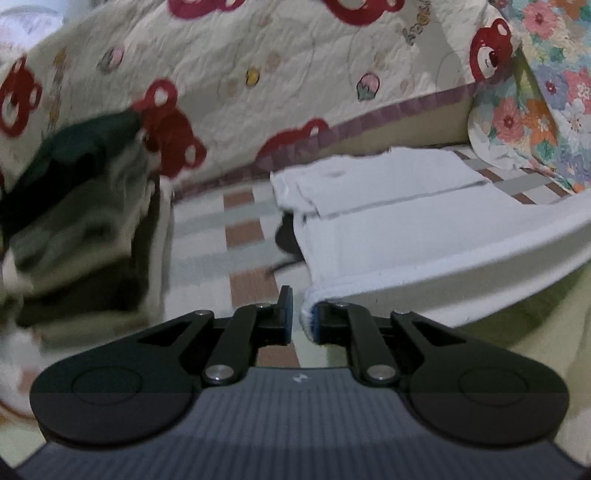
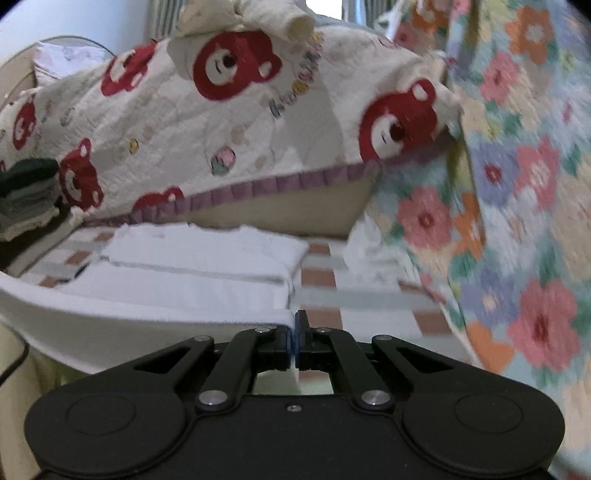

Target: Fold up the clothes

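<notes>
Your left gripper (image 1: 302, 318) stood parted beside the white garment's (image 1: 424, 243) edge. Your right gripper (image 2: 295, 334) pinched its corner over the checked sheet (image 2: 369, 295); a bear quilt (image 2: 221, 122) lay ahead.

Soft, even indoor light fills both views, with no hard shadows. In the right wrist view a window (image 2: 323, 7) blows out white at twelve o'clock. Motion blur smears the stacked clothes (image 1: 74, 221) at nine o'clock in the left wrist view and the floral quilt (image 2: 517, 221) at three o'clock in the right. Fisheye distortion bends straight edges, and the corners go black.
</notes>
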`<action>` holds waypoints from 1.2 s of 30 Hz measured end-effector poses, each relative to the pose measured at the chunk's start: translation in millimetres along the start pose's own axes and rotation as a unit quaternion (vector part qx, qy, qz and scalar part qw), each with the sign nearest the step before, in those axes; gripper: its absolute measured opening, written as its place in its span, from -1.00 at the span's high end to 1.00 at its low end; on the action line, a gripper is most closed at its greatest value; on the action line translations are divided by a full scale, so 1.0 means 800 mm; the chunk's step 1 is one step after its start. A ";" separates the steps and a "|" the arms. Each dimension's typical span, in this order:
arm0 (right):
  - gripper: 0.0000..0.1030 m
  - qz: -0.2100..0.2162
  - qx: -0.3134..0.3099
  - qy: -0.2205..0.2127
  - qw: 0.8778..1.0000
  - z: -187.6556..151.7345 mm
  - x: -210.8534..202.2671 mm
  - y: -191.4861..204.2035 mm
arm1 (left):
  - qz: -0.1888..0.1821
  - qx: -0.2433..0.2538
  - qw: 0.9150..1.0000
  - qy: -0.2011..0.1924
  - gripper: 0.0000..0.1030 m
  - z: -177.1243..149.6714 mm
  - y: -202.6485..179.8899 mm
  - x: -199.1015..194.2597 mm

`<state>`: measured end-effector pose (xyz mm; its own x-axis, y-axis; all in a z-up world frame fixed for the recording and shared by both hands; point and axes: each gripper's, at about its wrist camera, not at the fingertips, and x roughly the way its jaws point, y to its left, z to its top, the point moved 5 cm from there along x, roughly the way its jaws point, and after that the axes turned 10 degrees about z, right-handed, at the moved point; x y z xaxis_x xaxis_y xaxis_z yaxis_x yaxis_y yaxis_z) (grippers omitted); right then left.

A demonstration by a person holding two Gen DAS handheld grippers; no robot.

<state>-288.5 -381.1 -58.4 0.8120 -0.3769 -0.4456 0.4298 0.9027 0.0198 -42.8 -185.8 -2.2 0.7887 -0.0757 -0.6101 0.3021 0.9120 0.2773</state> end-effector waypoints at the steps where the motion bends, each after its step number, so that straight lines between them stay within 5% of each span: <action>1: 0.99 0.008 -0.003 -0.004 1.000 0.015 0.008 -0.005 | 0.003 0.006 1.000 -0.004 0.81 0.007 0.001 0.001; 9: 0.98 0.064 -0.026 0.040 0.997 0.128 0.112 -0.044 | 0.053 0.078 0.995 -0.034 0.80 0.086 0.007 0.067; 15: 0.96 0.072 -0.028 0.101 0.992 0.183 0.204 -0.070 | 0.049 0.082 0.995 -0.019 0.79 0.124 0.010 0.156; 21: 0.93 0.061 0.024 0.174 0.983 0.209 0.313 -0.097 | 0.047 0.097 0.994 -0.011 0.79 0.141 0.005 0.248; 26: 0.93 0.040 0.054 0.189 0.980 0.215 0.399 -0.118 | 0.045 0.071 0.996 0.012 0.79 0.145 0.006 0.334; 36: 0.93 0.006 0.038 0.268 0.963 0.198 0.541 -0.166 | 0.008 0.071 0.996 0.050 0.80 0.162 -0.013 0.475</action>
<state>68.1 -696.8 -112.0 0.5058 -0.1876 -0.8420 0.4662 0.8807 0.0838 323.2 -276.3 -140.5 0.7391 -0.0156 -0.6735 0.3685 0.8462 0.3848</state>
